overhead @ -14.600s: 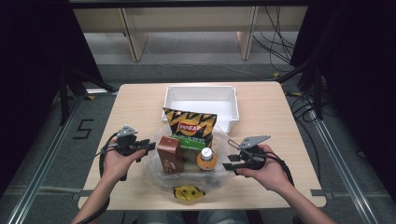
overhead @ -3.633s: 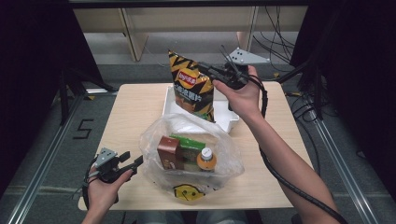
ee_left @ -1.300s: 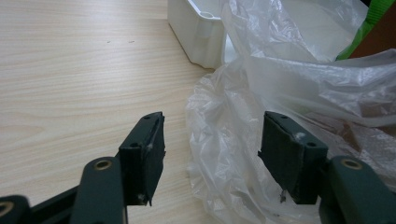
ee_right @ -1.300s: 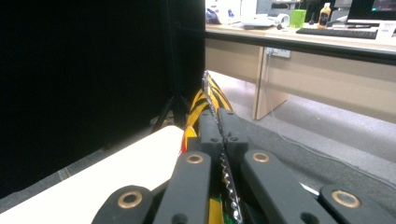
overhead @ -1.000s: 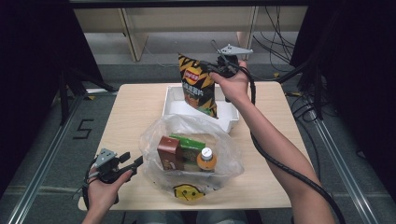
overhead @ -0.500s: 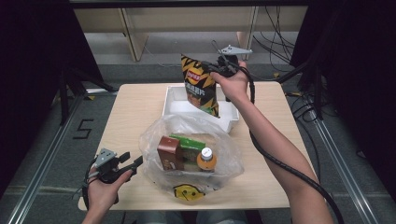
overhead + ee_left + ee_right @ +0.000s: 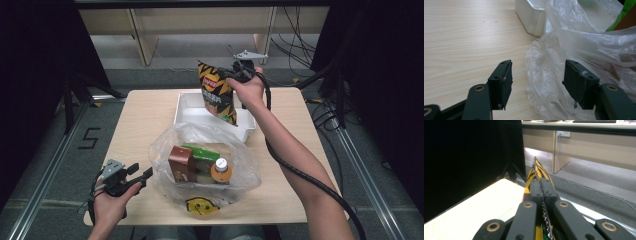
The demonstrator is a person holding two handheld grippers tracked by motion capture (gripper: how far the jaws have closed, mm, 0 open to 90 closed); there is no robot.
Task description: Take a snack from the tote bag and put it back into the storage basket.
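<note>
While your right gripper pinches the chip bag by its top seal, it hangs upright directly above the white bin; your left gripper rests released.

**Black claws, brass pivots, bare forearms**

The left claw is showing matte black jaws with flat dark pads, scuffed pale at the edges, and brass-ringed pivots. The right claw is showing the same black links and brass rings, carrying a grey three-cornered plate on top. A black cable is trailing along the right forearm. Both forearms are showing no sleeves.
</note>
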